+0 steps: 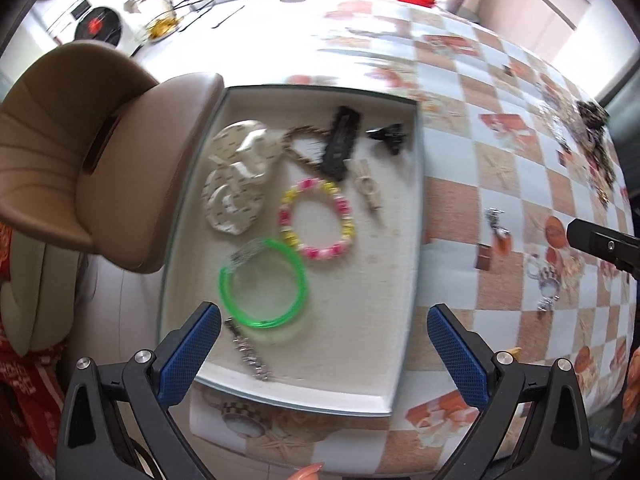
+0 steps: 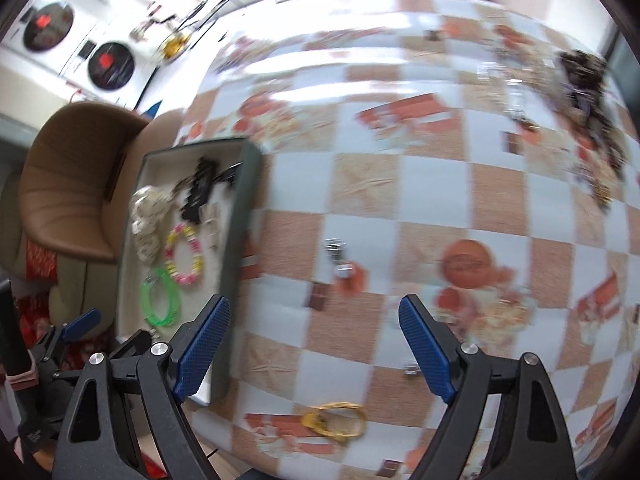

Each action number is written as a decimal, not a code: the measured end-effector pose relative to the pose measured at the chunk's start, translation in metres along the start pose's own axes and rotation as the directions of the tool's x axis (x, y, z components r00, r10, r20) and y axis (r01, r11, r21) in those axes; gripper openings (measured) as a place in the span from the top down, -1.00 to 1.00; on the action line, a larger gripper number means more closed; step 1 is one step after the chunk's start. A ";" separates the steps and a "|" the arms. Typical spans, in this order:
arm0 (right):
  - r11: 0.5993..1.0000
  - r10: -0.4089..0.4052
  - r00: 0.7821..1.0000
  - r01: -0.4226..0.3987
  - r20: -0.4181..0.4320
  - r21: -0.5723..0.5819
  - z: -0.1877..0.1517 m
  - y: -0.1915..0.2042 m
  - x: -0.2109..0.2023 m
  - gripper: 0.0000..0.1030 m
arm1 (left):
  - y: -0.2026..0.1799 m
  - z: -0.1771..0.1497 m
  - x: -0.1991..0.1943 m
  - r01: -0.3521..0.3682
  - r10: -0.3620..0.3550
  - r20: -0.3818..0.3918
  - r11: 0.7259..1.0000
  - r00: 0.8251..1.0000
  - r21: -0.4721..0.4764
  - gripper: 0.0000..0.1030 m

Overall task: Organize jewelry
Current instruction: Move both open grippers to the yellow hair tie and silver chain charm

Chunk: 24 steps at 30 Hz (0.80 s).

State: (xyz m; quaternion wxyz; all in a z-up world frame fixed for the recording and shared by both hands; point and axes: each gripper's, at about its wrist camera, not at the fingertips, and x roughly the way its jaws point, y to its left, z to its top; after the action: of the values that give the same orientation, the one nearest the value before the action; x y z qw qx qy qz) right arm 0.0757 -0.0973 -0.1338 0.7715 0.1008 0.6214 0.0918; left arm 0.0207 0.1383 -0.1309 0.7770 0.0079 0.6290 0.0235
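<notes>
Jewelry: most pieces are laid in a shallow tray (image 1: 414, 216) with a pale lining, set at the table (image 1: 500, 176) edge beside a brown chair (image 1: 80, 152).
Tray contents: green bangle (image 1: 262, 284) nearest the left tongs, pink and yellow bead bracelet (image 1: 318, 218) just behind it, white patterned scrunchie (image 1: 240, 176) on the chair side, black hair clip (image 1: 340, 142) and small black claw clip (image 1: 388, 134) at the far end, cream clip (image 1: 366, 186) between them and the beads, silver chain (image 1: 248, 350) at the near edge.
Loose on table: silver earring (image 2: 338, 258) on the checkered cloth well apart from the tray, yellow band (image 2: 336, 420) near the right tongs, dark heap (image 2: 592, 108) at the far side, blurred.
Left tongs (image 1: 324, 354): spread wide, nothing held, poised over the near tray edge.
Right tongs (image 2: 314, 350): spread wide, nothing held, above the cloth beside the tray.
</notes>
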 end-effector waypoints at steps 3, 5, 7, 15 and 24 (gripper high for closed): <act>0.999 -0.015 1.000 0.016 -0.021 0.045 -0.005 -0.025 -0.006 -0.72 | -0.017 0.000 -0.004 0.013 -0.014 0.009 0.999 1.000 0.052 -1.00; 0.997 -0.026 0.998 0.030 -0.056 0.067 -0.008 -0.040 -0.007 -0.72 | -0.029 -0.002 -0.007 0.026 -0.027 0.013 0.996 1.000 0.087 -1.00; 0.995 -0.055 0.996 0.061 -0.077 0.075 -0.014 -0.053 -0.009 -0.72 | -0.037 -0.003 -0.009 0.034 -0.036 0.016 0.993 0.999 0.112 -1.00; 0.985 -0.108 0.988 0.122 -0.114 0.126 -0.041 -0.080 -0.010 -0.72 | -0.066 -0.014 -0.008 0.118 -0.120 -0.007 0.969 0.993 0.218 -1.00; 0.974 -0.139 0.981 0.160 -0.137 0.159 -0.062 -0.078 0.000 -0.72 | -0.088 -0.038 -0.007 0.237 -0.233 -0.053 0.913 0.971 0.333 -1.00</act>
State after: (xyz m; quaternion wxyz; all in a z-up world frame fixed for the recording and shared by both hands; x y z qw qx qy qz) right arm 0.0164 -0.1701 -0.1678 0.7244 0.1131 0.6798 -0.0138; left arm -0.0157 0.0495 -0.1355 0.7573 0.0646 0.6250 -0.1778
